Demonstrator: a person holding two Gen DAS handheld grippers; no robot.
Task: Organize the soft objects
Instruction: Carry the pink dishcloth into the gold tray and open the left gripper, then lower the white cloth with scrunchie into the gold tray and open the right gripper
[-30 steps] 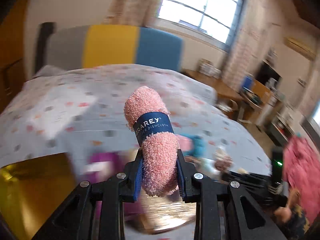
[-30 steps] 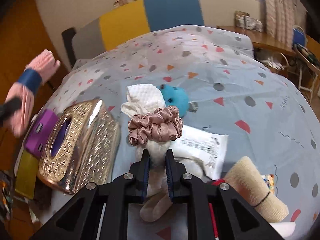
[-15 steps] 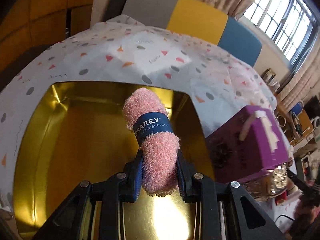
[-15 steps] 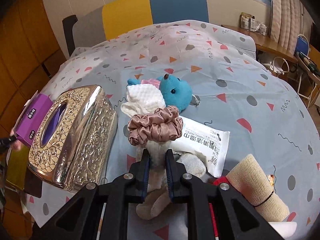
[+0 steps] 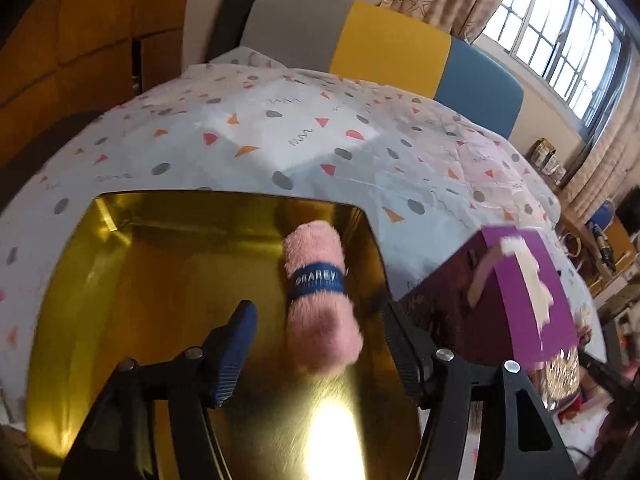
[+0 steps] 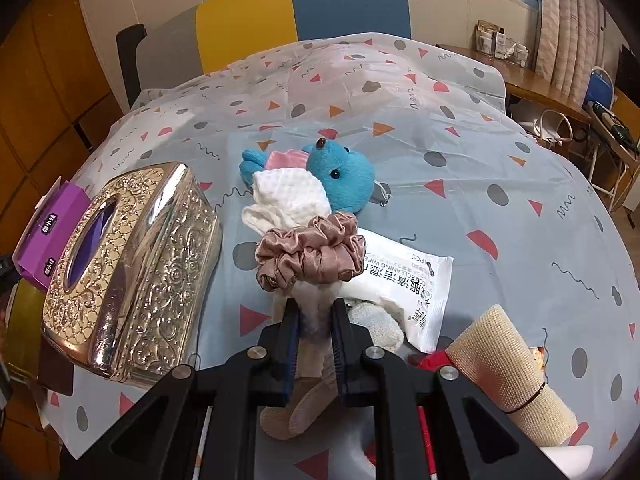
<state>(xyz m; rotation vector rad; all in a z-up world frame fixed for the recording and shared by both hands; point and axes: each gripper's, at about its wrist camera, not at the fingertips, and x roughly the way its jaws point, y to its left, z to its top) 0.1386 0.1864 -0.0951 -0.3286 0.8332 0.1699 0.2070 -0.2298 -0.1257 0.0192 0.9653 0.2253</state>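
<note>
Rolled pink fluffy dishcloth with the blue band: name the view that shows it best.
The left wrist view: the rolled pink fluffy dishcloth sits centred between the opening left gripper jaws, over the gold tin. The right wrist view shows none of it.

Left gripper (image 5: 316,344) opening, right gripper (image 6: 314,316) clamped.

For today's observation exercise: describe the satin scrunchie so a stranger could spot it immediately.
Start at the ornate metal tissue box on the patterned tablecloth. Just right of it, a white plush toy pinched in the right gripper wears the scrunchie: glossy, ruffled, dusty pink, unlike its matte neighbours.
</note>
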